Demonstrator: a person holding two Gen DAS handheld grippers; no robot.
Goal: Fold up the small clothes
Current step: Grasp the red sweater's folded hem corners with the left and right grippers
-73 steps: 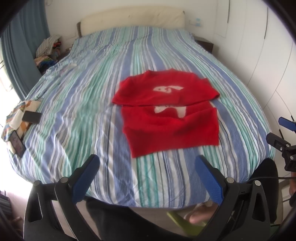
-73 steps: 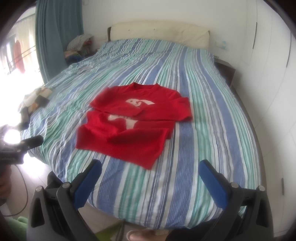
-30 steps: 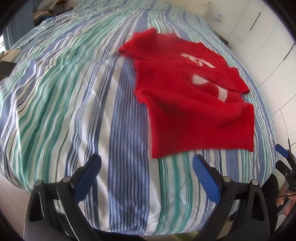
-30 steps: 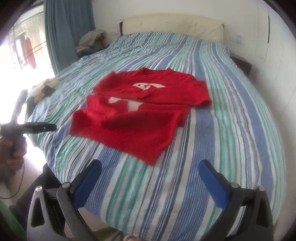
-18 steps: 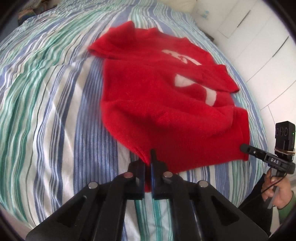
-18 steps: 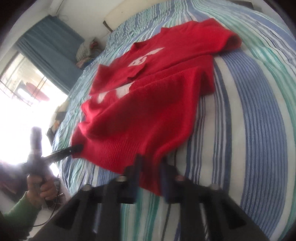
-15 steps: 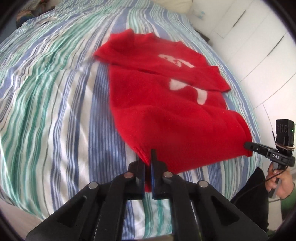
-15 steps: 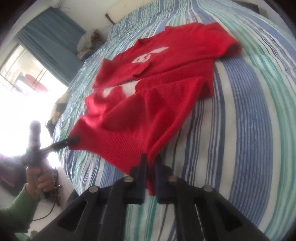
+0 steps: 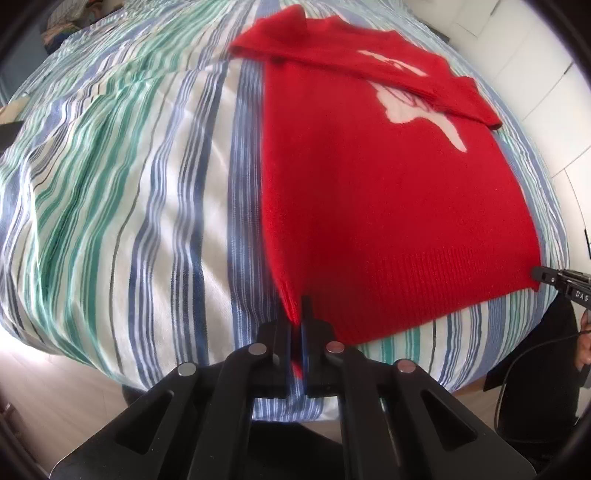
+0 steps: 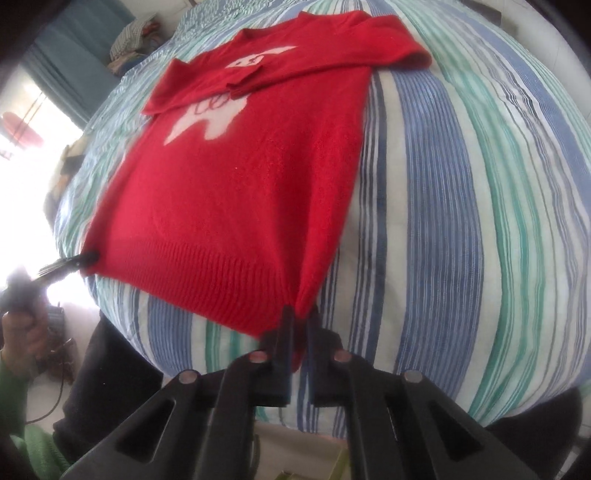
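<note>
A small red sweater point(image 9: 388, 177) with a white figure on its chest lies on the striped bed, sleeves folded across the chest, body stretched flat toward me. My left gripper point(image 9: 297, 314) is shut on the sweater's near left hem corner. My right gripper point(image 10: 300, 321) is shut on the near right hem corner of the sweater point(image 10: 240, 184). Each gripper shows in the other's view: the right one at the far right point(image 9: 550, 277), the left one at the far left point(image 10: 70, 264).
The bed point(image 9: 129, 166) with its blue, green and white striped cover fills both views, its near edge just below the grippers. A blue curtain point(image 10: 85, 48) and a pile of clothes point(image 10: 133, 33) are at the back left. White cupboard doors point(image 9: 535, 66) stand on the right.
Both grippers stay shut on the hem corners and have pulled the sweater's lower part toward me, so the body now lies stretched flat and the white figure is more exposed.
</note>
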